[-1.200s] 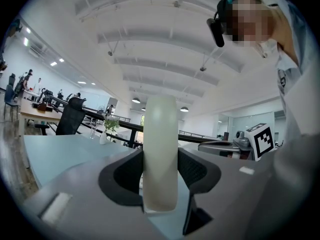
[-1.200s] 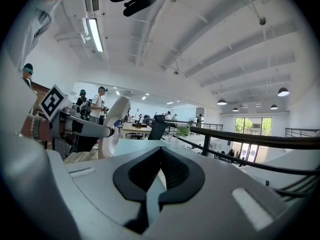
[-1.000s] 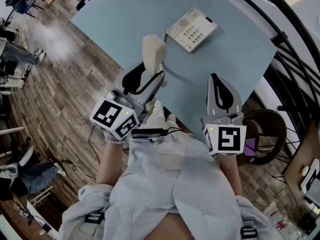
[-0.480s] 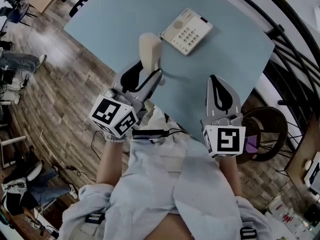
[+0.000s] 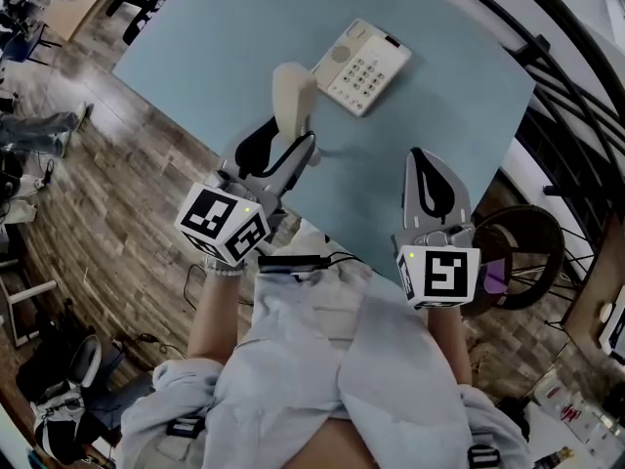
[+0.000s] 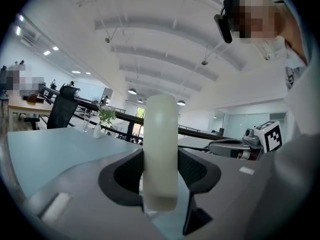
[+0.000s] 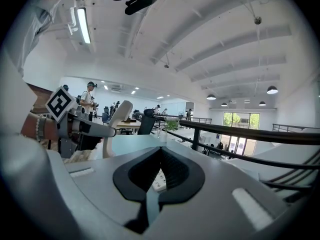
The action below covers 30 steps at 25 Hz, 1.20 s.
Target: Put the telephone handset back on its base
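My left gripper is shut on the cream telephone handset, which stands up out of the jaws above the near left part of the blue table. In the left gripper view the handset fills the middle, upright between the two jaws. The cream phone base, with its keypad, lies on the table beyond the handset, to its right; a cord runs from it toward the handset. My right gripper hovers over the table's near right edge, shut with nothing in it. Through its jaws a bit of the keypad shows.
The table's near edge runs diagonally under both grippers, with wooden floor to the left. A dark railing runs along the right side, and a round stool stands by my right gripper. A small plant in a vase stands far off.
The view has shifted slightly; the handset and left gripper stay almost in place, the handset now a little closer to the phone base. The right gripper has not moved.
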Motion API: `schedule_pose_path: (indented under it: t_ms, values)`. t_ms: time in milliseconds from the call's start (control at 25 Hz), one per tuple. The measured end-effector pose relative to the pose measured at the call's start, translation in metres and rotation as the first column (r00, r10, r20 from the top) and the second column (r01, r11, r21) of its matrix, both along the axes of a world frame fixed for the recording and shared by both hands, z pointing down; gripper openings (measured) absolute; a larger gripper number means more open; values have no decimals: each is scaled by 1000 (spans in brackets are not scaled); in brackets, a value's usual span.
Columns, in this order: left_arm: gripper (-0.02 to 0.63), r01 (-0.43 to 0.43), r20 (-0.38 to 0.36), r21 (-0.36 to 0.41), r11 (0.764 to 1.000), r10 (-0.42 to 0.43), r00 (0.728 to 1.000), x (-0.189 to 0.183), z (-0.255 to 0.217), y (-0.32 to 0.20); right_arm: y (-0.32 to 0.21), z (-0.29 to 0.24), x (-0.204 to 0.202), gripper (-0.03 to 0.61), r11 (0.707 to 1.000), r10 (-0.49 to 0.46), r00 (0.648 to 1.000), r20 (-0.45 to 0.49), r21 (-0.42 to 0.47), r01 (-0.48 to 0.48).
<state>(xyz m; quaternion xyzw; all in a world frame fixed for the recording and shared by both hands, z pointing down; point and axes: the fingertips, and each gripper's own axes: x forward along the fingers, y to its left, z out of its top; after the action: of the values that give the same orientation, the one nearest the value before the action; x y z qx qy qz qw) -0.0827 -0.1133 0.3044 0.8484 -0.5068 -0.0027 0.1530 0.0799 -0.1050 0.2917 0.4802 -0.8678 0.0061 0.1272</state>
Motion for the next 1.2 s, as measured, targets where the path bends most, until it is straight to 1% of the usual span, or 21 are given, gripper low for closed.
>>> schedule_pose_path:
  t_ms: [640,960,1200]
  values:
    - [207,-72,14,-62,996,73,997,-7,26,-68,-45,22,-3,5,995,88,996,-6,-43,-88]
    - [207,-96,34,-89,991,100,994,-13,39,-101,-63,31,-6,5,991,110,993,-33,-69,-112]
    - [207,-111,43,-124,986,117,992,-15,53,-124,-74,38,-7,5,988,131,991,-38,-82,-134]
